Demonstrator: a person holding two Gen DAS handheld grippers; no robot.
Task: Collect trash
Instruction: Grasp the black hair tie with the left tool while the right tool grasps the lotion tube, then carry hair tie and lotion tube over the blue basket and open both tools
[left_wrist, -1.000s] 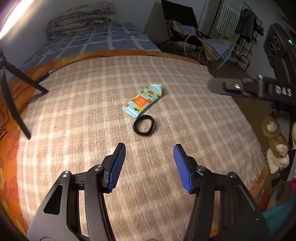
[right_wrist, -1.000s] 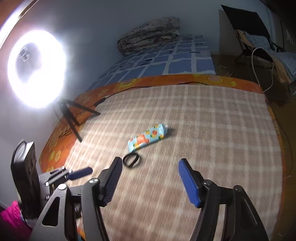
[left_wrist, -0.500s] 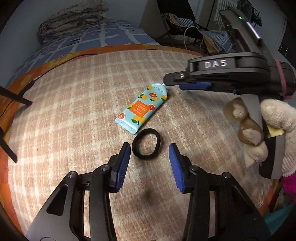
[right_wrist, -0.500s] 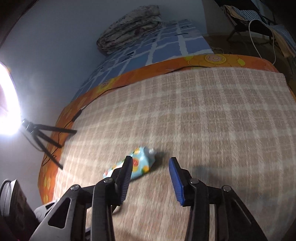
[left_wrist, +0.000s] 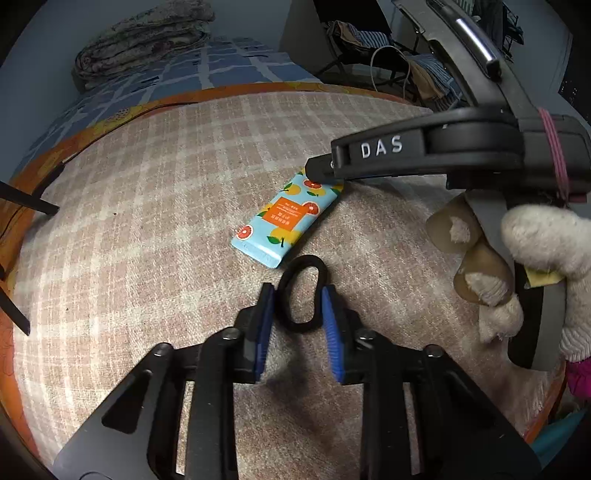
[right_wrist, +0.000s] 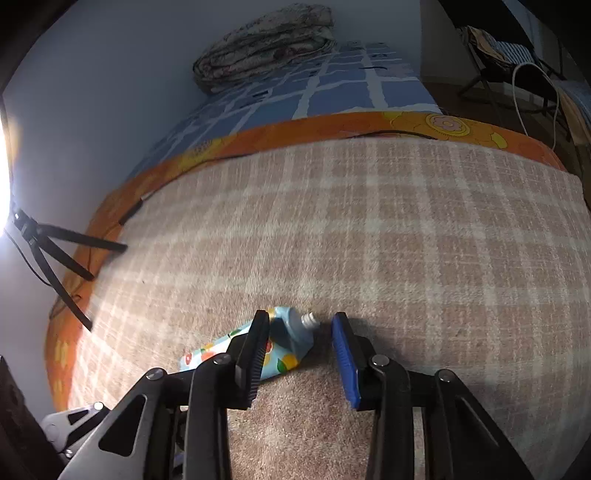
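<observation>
1. since a second ago both grippers have come down onto the checked blanket (left_wrist: 155, 229); the trash sat far off in mid frame then and now lies right at the fingertips. both sets of jaws have just been closing.
2. left gripper (left_wrist: 298, 299): black hair tie (left_wrist: 300, 295) is between the pads at lower centre of the left view, squashed from a round loop into a tall oval, so the pads are pressing it: gripping the tie, which looks not yet lifted.
3. right gripper (right_wrist: 301, 334): straddles the neck end of the fruit-print tube (right_wrist: 284, 341), lower centre of the right view. left pad touches or overlaps the tube, right pad stands clear with a gap beside the capless nozzle, so i'd call it not clamped yet.
4. why: one item per hand. the neck end is likely the firmer place to pinch a soft tube.
5. in the left view the tube lies just above the tie, nearly touching, with the right tool's tip over its far end.
6. risk, my read: pads snagging the blanket.
</observation>
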